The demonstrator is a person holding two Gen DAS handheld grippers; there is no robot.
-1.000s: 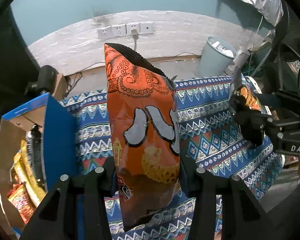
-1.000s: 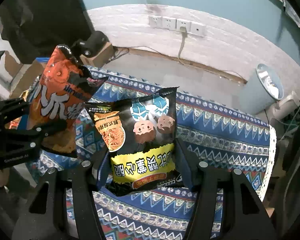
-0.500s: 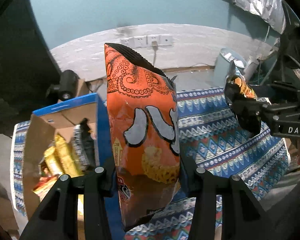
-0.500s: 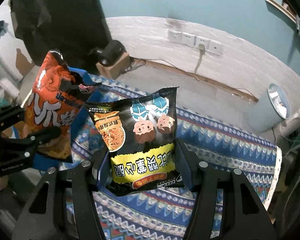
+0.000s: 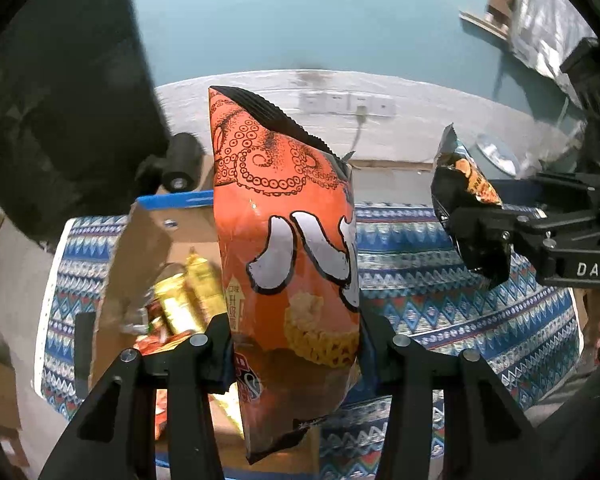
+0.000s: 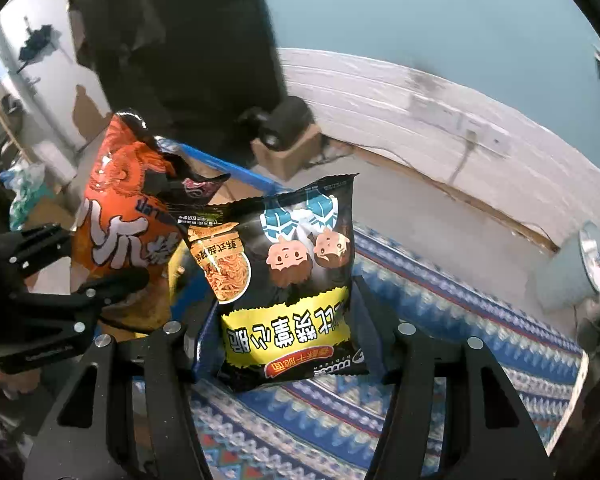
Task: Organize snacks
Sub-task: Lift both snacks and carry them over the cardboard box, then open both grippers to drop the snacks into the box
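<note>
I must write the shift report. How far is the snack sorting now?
Done: several packets already lie in the cardboard box. In hand: the left gripper grips an orange octopus snack bag, the right gripper a black noodle-snack bag. Left: both bags must go into the box.

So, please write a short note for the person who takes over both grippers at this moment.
Left gripper: shut on the orange snack bag, held upright above the open cardboard box.
Right gripper: shut on the black snack bag, held above the patterned cloth, beside the box.
Done: several snacks already lie in the box.
Left: put both held bags into the box, probably the orange one first.
</note>
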